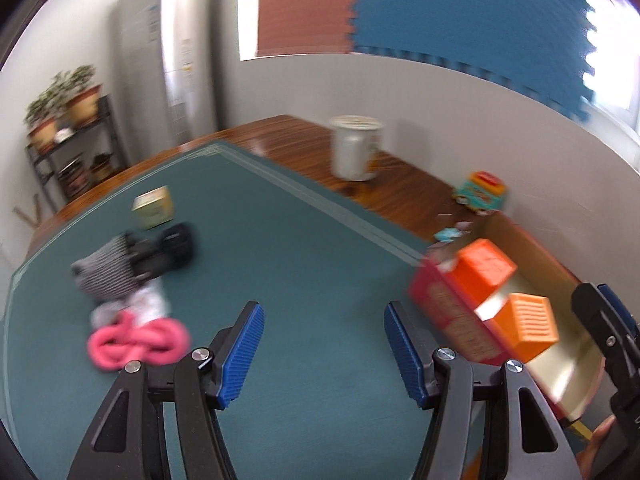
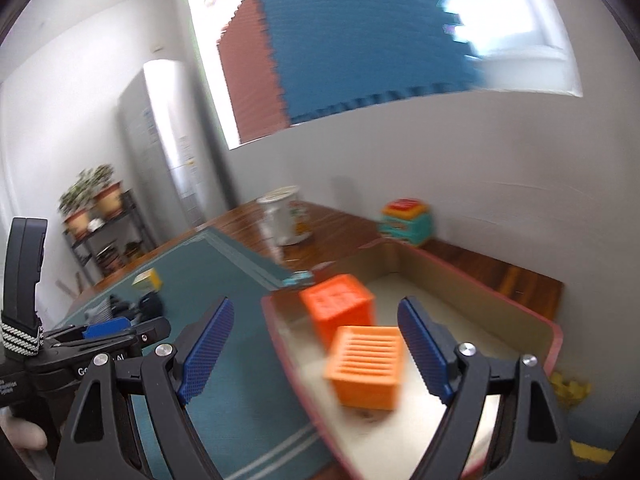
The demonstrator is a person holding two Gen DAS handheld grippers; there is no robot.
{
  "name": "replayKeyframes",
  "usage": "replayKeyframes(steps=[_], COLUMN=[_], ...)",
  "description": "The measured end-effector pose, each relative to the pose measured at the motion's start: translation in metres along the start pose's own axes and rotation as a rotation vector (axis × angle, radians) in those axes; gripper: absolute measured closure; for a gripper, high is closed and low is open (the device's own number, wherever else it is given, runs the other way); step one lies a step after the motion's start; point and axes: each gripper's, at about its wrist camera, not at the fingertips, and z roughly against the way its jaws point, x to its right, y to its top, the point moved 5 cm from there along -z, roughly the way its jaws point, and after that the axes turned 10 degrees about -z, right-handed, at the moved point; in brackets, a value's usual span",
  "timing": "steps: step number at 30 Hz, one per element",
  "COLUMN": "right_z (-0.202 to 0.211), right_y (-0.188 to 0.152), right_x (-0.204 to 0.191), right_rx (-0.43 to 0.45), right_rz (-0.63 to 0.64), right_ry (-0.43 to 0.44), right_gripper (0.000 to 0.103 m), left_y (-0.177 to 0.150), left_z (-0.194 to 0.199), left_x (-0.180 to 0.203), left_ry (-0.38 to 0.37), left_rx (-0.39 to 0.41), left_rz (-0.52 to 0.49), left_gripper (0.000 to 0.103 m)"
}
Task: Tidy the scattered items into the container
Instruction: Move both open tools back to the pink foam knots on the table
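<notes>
Scattered items, a pink rope (image 1: 138, 344), striped cloth (image 1: 106, 274), black bundle (image 1: 170, 250) and yellow box (image 1: 154, 206), lie on the green mat (image 1: 288, 280). Left gripper (image 1: 324, 354) and right gripper (image 2: 316, 346) gape empty. Two orange crates (image 2: 366, 364) sit inside the container (image 2: 484, 292). Labels are unreadably blurred.

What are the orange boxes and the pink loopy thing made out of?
The two orange boxes look like hard matte plastic: stiff square corners and moulded slats on top. The pink loopy thing seems to be soft cord or rope, since it bends into rounded knotted loops; the blur hides its weave.
</notes>
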Motion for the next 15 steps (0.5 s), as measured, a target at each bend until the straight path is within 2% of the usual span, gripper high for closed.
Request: replayKeyframes(steps=[3,6,10,15], right_z=[-0.008,-0.02,-0.046,-0.078], right_y=[-0.009,-0.019,-0.038,-0.064], right_x=[-0.032,-0.064,-0.099,-0.142], right_rx=[-0.027,-0.076,-0.195,-0.321], right_rz=[0.061,0.099,0.104,0.16], right_ry=[0.069,0.119,0.199,0.247], right_gripper=[0.016,0.016,0.016,0.016], left_y=[-0.019,-0.041,-0.071,-0.094], left_z=[0.007,0.013,0.015,0.017], left_x=[-0.05,-0.101,-0.162,-0.203], left_ry=[0.066,0.128,0.187,0.215], left_rx=[-0.016,-0.031,-0.072,-0.085], left_rz=[0.063,0.142,0.249,0.31], left_gripper=[0.038,0.031,0.03,0.03])
